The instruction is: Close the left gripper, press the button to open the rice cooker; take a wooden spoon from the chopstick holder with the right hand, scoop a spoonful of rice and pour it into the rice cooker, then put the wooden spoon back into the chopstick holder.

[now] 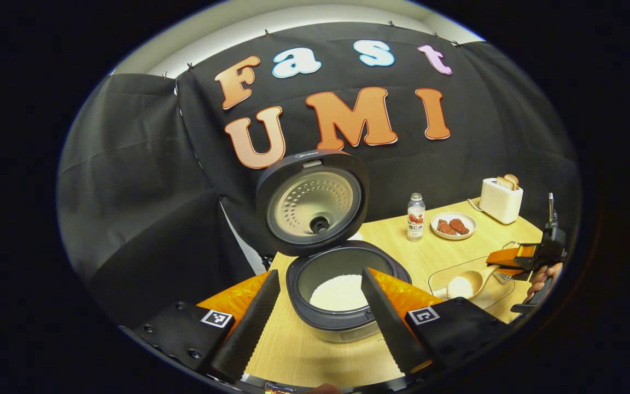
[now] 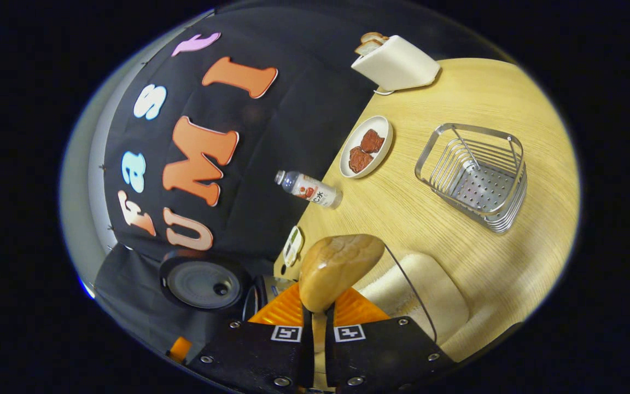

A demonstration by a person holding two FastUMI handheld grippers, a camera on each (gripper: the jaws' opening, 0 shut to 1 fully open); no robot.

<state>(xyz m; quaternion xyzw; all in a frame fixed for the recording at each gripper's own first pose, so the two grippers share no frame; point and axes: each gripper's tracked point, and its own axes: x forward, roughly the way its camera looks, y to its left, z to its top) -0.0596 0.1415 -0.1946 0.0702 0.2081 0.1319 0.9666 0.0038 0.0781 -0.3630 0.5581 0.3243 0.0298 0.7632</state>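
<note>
left gripper [image 1: 315, 314] had its fingers spread wide, nothing between them, hovering in front of the rice cooker [image 1: 342, 290]. cooker lid [image 1: 312, 203] stood open at 12 o'clock of the pot, white rice visible in the pot.

right gripper [image 2: 318, 323] was pinched on the wooden spoon [image 2: 337, 268] handle, both fingers pressed to it. in the left gripper view the spoon bowl [image 1: 465, 284] carried rice, over the clear rice container [image 1: 473, 284] at 3 o'clock of the cooker.

chopstick holder [image 2: 473, 175], a wire basket, sat at 1 o'clock of the spoon, well apart. plate [image 2: 367, 146], bottle [image 2: 309, 190] and toaster [image 2: 397, 64] stood toward 12 o'clock on the table [image 2: 413, 213].
</note>
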